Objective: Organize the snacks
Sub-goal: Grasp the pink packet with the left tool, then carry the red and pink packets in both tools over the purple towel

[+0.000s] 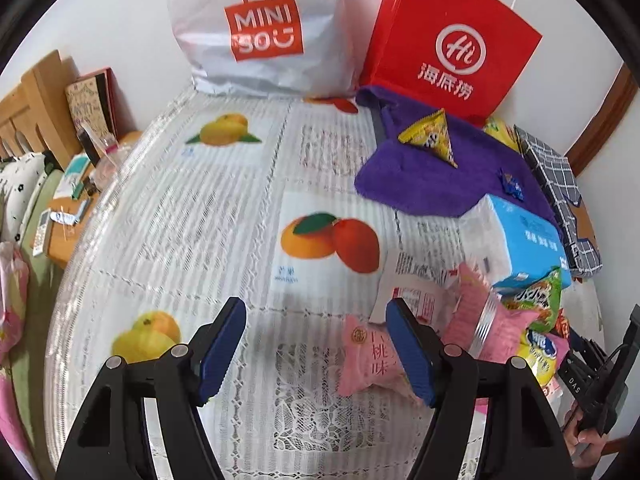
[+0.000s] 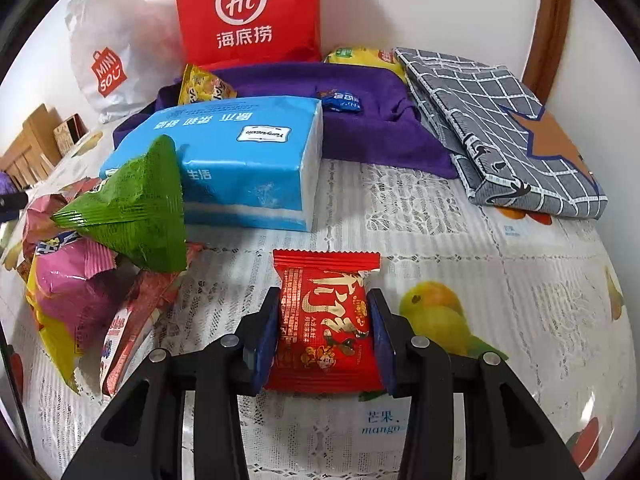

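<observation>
We hold the right tool (image 2: 323, 334) clamped on the red snack packet (image 2: 326, 328); bare surface (image 2: 460, 232) lies ahead and right of it. The left tool (image 1: 320, 344) gapes empty over open cloth, the pink snack (image 1: 370, 356) touching its right finger. Ahead, the red bag (image 1: 448, 40) stands at the wall.

Two shopping bags stand at the back: one white bag (image 1: 256, 28) and one red bag (image 1: 452, 40). One purple cloth (image 1: 432, 176) lies on the desk, carrying two snacks: one yellow triangular packet (image 1: 430, 136) and one small blue candy (image 1: 512, 186). There is one blue tissue pack (image 2: 236, 160), one folded grey checked cloth (image 2: 496, 128), one red snack packet (image 2: 324, 320), one green triangular packet (image 2: 136, 208) and two pink pillow packets (image 1: 372, 354) (image 1: 480, 320). The rest of the heap overlaps too much to count.
</observation>
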Motion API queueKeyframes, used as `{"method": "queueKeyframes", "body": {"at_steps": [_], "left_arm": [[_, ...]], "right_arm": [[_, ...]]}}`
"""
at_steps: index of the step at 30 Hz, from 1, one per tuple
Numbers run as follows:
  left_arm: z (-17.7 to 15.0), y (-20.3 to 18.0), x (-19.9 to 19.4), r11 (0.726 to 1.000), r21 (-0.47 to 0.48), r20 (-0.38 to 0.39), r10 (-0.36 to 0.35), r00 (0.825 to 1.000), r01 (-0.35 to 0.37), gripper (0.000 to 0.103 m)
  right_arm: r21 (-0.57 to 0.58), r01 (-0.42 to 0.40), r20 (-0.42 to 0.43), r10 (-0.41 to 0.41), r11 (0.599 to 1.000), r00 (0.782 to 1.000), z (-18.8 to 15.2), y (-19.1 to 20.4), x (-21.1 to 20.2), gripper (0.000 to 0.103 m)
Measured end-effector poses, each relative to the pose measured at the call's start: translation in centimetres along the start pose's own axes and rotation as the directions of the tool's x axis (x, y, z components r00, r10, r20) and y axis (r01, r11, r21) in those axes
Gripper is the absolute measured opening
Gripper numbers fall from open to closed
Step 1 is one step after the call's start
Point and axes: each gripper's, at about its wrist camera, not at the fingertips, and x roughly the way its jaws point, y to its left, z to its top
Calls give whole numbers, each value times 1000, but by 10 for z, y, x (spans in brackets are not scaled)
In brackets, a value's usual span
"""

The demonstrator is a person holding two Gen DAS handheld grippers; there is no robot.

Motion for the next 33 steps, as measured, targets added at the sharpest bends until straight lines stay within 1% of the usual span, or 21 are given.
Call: {"method": "queueKeyframes", "body": {"at_steps": [2,6,12,14,15,16,17,18,19,20,28,33], "left_arm": [[-3,-3,6,1000,8,-22,-14,1000,14,71],[-11,-12,14,998,40,-45,-48,998,50,71],[-25,-24,33,995,59,-95,-80,992,86,71],[-29,-31,32,994,95,-72,-51,996,58,70],[-31,-35,33,992,123,-64,-27,998,35,68],[-32,-37,32,990,138,-58,-16,998,24,59],[-34,-39,31,989,149,-53,-8,999,16,53],[-34,-39,29,988,153,-53,-13,999,21,46],[-35,-39,27,988,149,-57,-33,998,42,42],[-35,-39,26,988,148,-57,-43,997,51,41],[-37,-28,11,991,119,-37,-54,998,58,40],[-36,-27,-6,992,113,-16,-57,998,59,40]], "right_arm": [[-13,12,12,-12,1000,1000,-2,3,0,42],[13,-5,11,5,1000,1000,0,-1,0,43],[12,-1,11,1,1000,1000,0,1,1,44],[12,0,11,0,1000,1000,0,1,1,43],[11,0,11,0,1000,1000,0,1,1,43],[11,0,11,0,1000,1000,0,1,1,43],[11,0,11,0,1000,1000,0,0,1,43],[11,0,11,0,1000,1000,0,0,1,43],[11,0,11,0,1000,1000,0,0,1,43],[10,1,11,-1,1000,1000,0,0,1,43],[-7,11,3,-11,1000,1000,-3,1,-5,42],[43,-29,6,29,999,1000,-6,-5,-20,42]]}}
